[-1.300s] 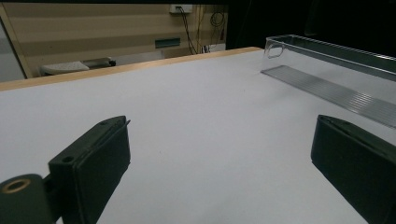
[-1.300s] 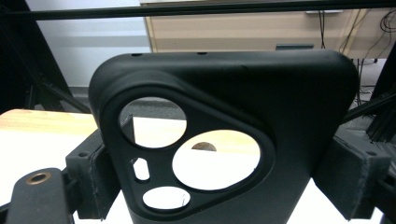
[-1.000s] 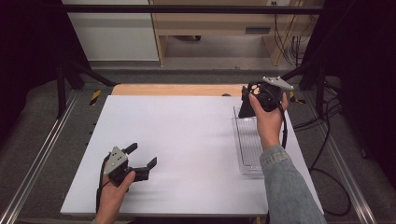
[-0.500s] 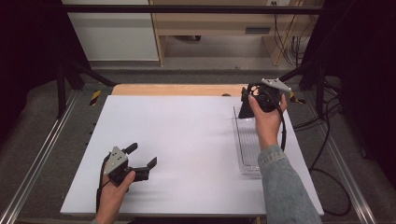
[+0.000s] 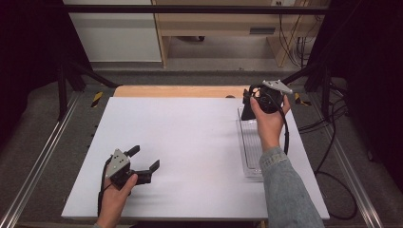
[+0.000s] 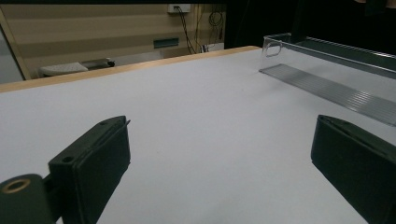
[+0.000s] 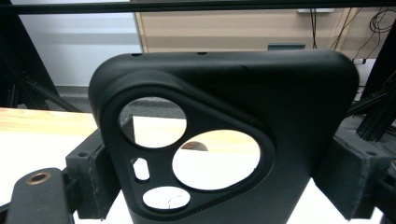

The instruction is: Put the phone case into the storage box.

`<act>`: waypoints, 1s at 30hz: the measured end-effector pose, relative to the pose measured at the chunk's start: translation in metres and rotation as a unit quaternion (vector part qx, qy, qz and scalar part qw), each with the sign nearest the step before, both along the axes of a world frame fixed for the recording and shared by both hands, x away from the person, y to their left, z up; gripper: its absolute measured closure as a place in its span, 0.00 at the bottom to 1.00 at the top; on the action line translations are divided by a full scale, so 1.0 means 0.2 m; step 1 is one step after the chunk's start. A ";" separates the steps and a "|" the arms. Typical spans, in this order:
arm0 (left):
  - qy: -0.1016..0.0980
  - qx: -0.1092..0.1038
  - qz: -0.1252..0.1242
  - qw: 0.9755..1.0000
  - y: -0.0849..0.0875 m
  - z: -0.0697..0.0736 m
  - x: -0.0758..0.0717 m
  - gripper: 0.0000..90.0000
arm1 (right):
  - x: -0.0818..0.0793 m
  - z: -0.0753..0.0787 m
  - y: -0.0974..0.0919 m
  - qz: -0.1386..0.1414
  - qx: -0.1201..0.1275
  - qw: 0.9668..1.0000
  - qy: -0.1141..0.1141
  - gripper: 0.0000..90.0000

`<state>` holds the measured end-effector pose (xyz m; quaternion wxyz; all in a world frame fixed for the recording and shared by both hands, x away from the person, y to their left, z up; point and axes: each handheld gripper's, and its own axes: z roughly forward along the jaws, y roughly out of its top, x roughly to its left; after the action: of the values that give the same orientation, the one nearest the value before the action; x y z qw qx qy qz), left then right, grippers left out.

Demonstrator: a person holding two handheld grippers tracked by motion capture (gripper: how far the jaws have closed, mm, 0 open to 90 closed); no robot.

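From the high view, the right gripper (image 5: 248,105) sits in the upper right of the frame, above the far end of a clear tray (image 5: 250,142) that lies along the right edge of the white table (image 5: 190,142). It holds a black phone case (image 5: 247,108). The left gripper (image 5: 144,159) rests at the lower left, jaws spread with nothing between them, well apart from the tray.

In the left gripper view, its two jaws stand wide at the bottom corners over bare white tabletop; the clear tray (image 6: 327,70) shows at the upper right. That gripper looks too far off to steady the tray, so I'd worry the tray slides if the case bumps its wall.

In the right gripper view, the phone case (image 7: 224,140) stands upright, camera cut-outs facing us, with the jaws clamped on its two side edges. The grip is low and on thin, flexible edges, so I think the case could twist or pop out, or land tilted on the rim.
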<state>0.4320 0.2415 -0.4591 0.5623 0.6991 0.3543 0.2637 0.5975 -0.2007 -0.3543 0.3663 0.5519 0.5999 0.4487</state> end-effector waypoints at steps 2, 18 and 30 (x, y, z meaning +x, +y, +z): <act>0.000 0.000 0.000 1.000 0.00 0.00 0.00 0.05 | 0.00 -0.01 0.00 -0.002 -0.002 1.000 0.001 0.15; 0.002 0.001 -0.002 1.000 0.00 0.00 0.00 0.05 | 0.07 -0.08 0.02 -0.020 -0.009 1.000 0.011 0.15; 0.003 0.001 -0.002 1.000 -0.01 -0.01 0.00 0.05 | 0.12 -0.14 0.02 -0.031 -0.015 0.999 0.023 0.15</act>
<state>0.4329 0.2405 -0.4607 0.5610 0.7010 0.3549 0.2606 0.6209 -0.1975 -0.3829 0.3741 0.5748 0.5976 0.4154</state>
